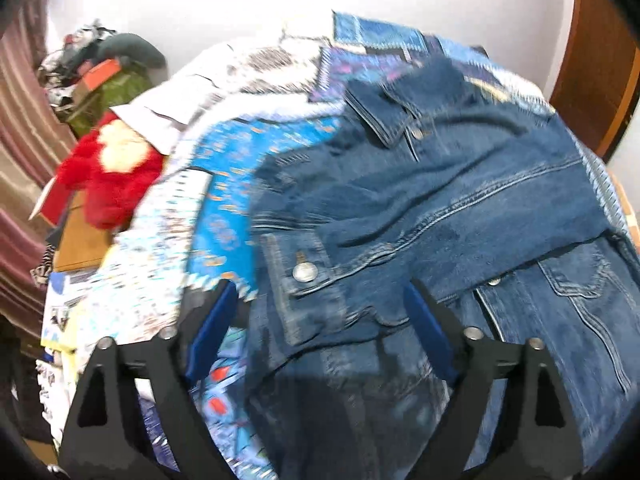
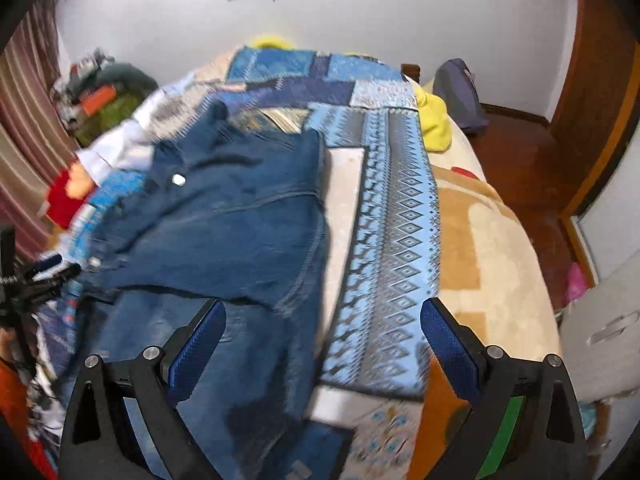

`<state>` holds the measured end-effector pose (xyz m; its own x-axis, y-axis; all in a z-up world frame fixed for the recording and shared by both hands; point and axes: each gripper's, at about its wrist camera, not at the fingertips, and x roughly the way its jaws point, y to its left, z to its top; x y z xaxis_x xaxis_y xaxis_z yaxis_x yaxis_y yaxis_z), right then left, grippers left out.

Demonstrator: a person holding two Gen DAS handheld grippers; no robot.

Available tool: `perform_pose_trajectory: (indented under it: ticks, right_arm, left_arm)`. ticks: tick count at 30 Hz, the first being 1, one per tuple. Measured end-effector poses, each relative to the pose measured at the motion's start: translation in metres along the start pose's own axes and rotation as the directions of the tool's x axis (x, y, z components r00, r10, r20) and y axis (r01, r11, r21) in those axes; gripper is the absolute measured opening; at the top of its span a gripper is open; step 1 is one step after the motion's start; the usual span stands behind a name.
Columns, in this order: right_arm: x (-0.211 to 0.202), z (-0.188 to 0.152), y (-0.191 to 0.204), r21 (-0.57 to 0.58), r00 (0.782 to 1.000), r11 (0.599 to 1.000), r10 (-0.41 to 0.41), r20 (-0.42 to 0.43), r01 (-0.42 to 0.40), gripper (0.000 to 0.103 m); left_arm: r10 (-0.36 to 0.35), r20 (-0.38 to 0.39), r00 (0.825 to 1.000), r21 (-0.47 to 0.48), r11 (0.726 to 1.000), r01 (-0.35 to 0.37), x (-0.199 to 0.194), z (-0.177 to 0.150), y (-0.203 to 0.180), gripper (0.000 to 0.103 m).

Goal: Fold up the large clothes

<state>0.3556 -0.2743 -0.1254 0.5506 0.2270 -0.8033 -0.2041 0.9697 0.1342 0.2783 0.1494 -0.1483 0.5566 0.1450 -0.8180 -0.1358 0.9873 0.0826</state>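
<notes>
A blue denim jacket (image 1: 460, 208) lies on the bed over a blue patterned bedspread (image 1: 224, 200), collar toward the far wall. One sleeve is folded across its front, and the cuff with its metal button (image 1: 304, 272) lies near me. My left gripper (image 1: 320, 320) hovers open over that cuff, with nothing pinched between its blue pads (image 1: 212, 332). In the right wrist view the jacket (image 2: 224, 232) fills the left half. My right gripper (image 2: 324, 332) stands open above its right edge and the bedspread (image 2: 392, 240). The left gripper (image 2: 44, 276) shows at the left edge.
A red plush toy (image 1: 104, 176) and a heap of things (image 1: 100, 72) sit left of the bed by a striped curtain (image 1: 24, 120). A yellow cloth (image 2: 434, 124) lies at the bed's far right. A grey bag (image 2: 460, 96) stands on the wooden floor near a brown door (image 2: 600, 120).
</notes>
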Motion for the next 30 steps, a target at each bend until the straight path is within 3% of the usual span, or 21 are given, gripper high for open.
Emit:
perform_pose_trajectory:
  ticks: [3,7,12,15,19,25,27,30]
  right_arm:
    - [-0.018,-0.006,0.003,0.028,0.999,0.998,0.05,0.019,-0.051,0.097]
    - [-0.035,-0.024,0.008,0.056,0.996,0.994,0.089,0.017,-0.09,0.097]
    - [-0.04,-0.052,0.014,0.086,0.991,0.988,0.133,-0.027,-0.13,0.097]
    - [-0.038,-0.069,0.017,0.115,0.978,0.974,0.203,-0.053,-0.196,0.097]
    - [-0.034,-0.093,0.023,0.148,0.963,0.961,0.25,-0.098,-0.234,0.097]
    - [-0.03,-0.112,0.032,0.152,0.956,0.955,0.272,-0.113,-0.254,0.095]
    - [-0.031,-0.115,0.039,0.118,0.964,0.965,0.245,-0.106,-0.233,0.088]
    - [-0.032,-0.116,0.045,0.11,0.962,0.963,0.256,-0.093,-0.246,0.073]
  left_arm:
    - [0.017,0.021,1.0,-0.032,0.999,-0.016,-0.017,-0.009,0.018,0.099]
    - [0.025,0.002,1.0,-0.067,0.997,-0.025,-0.033,-0.036,0.038,0.101]
    - [-0.003,-0.094,0.996,-0.148,0.989,-0.011,-0.03,-0.082,0.064,0.101]
    - [-0.051,-0.157,0.986,-0.213,0.977,0.016,-0.021,-0.108,0.075,0.101]
    - [-0.147,-0.234,0.961,-0.309,0.948,0.07,-0.009,-0.143,0.079,0.101]
    - [-0.294,-0.206,0.933,-0.349,0.913,0.211,-0.011,-0.158,0.065,0.101]
    - [-0.365,-0.204,0.909,-0.372,0.887,0.273,-0.009,-0.157,0.057,0.101]
    - [-0.411,-0.229,0.882,-0.343,0.882,0.322,-0.006,-0.157,0.038,0.097]
